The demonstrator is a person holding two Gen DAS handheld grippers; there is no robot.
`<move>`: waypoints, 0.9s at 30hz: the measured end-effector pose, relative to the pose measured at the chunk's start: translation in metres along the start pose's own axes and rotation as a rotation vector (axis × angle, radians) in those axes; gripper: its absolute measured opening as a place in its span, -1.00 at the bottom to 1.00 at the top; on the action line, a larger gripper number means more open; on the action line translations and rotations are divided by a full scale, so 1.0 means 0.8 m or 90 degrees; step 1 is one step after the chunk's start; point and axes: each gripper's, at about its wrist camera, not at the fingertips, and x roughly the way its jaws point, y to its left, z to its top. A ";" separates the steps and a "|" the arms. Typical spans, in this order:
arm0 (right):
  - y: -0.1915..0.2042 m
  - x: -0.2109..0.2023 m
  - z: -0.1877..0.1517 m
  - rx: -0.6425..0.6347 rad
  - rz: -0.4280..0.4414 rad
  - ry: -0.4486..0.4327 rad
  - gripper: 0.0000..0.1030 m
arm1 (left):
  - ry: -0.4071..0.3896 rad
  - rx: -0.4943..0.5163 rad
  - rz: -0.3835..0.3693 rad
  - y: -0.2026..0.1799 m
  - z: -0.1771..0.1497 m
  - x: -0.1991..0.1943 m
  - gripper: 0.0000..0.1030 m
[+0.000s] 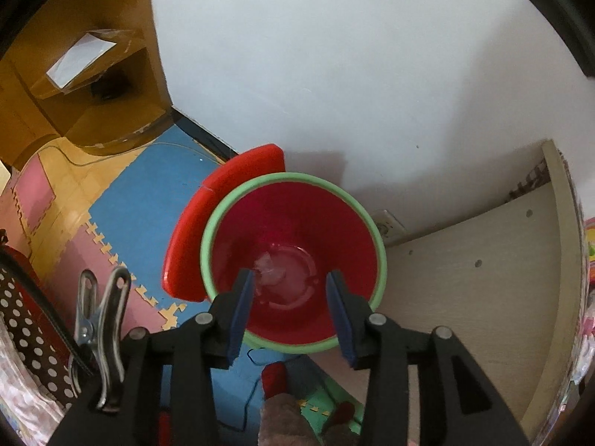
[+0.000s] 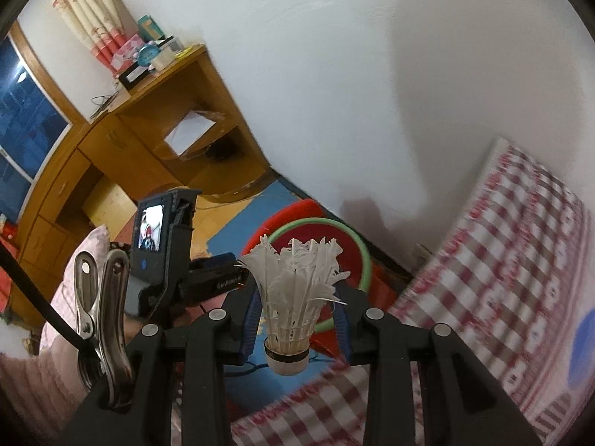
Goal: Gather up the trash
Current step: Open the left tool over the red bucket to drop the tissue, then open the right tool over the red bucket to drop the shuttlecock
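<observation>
A red bin with a green rim (image 1: pixel 293 260) stands on the floor by the white wall, its red lid (image 1: pixel 208 219) swung open to the left. A crumpled clear piece of trash (image 1: pixel 271 271) lies at its bottom. My left gripper (image 1: pixel 290 316) is open and empty, right above the bin's mouth. My right gripper (image 2: pixel 297 319) is shut on a white feather shuttlecock (image 2: pixel 295 290), feathers pointing forward, held above the red-checked bed cover. The bin (image 2: pixel 357 245) lies just beyond it, and the left gripper's body (image 2: pixel 163 252) shows to the left.
A wooden desk with shelves (image 2: pixel 148 141) stands in the corner at left. Foam floor mats (image 1: pixel 130 204) in blue and pink cover the floor. A red-checked bed cover (image 2: pixel 502 252) fills the right, and a pale wooden panel (image 1: pixel 483 260) stands beside the bin.
</observation>
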 end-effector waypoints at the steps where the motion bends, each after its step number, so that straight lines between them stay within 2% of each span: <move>1: 0.006 0.009 0.006 -0.007 0.002 0.003 -0.33 | -0.001 -0.003 0.002 0.004 0.000 -0.004 -0.18; 8: 0.025 0.072 0.021 -0.007 0.016 0.059 -0.33 | -0.012 -0.035 0.009 0.031 -0.010 -0.030 -0.18; 9: 0.027 0.080 0.022 -0.012 0.031 0.039 -0.33 | -0.013 -0.039 0.008 0.034 -0.011 -0.031 -0.18; 19: 0.036 0.171 0.036 -0.005 0.009 0.129 -0.32 | -0.014 -0.063 0.007 0.051 -0.023 -0.043 -0.18; 27: 0.039 0.202 0.039 -0.012 -0.013 0.138 -0.30 | -0.014 -0.083 0.010 0.059 -0.027 -0.049 -0.18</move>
